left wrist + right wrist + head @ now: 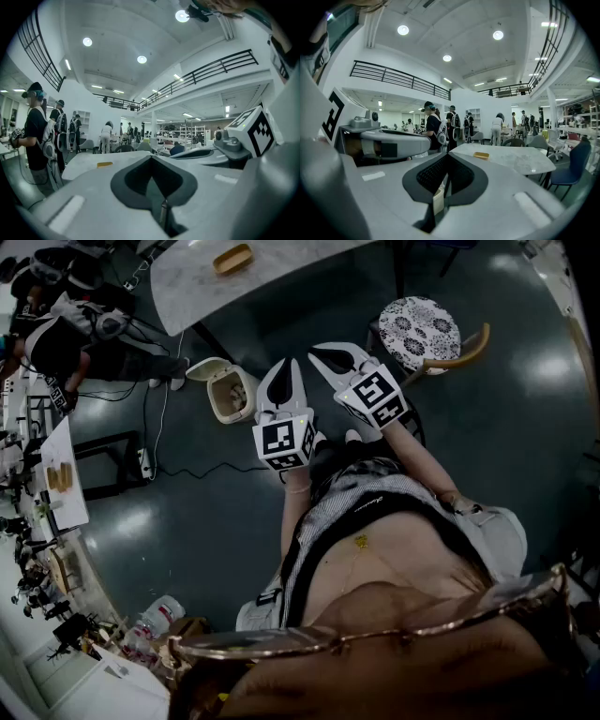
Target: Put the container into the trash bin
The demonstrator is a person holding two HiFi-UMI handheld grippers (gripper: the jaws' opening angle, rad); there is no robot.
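Hand-held grippers (297, 365) (317, 354) empty; container (232, 259) slantwise.

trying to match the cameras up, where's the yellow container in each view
Head view: the yellow container lies at the top, left of centre, on the marble table.
Left gripper view: left of centre, on the table.
Right gripper view: just right of centre, on the table.
Shared landmark: the marble table.

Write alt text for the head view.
Looking down, a person holds the left gripper and right gripper side by side over the floor, tongs shut and empty. An open trash bin stands just beyond; a yellow container lies on the marble table.
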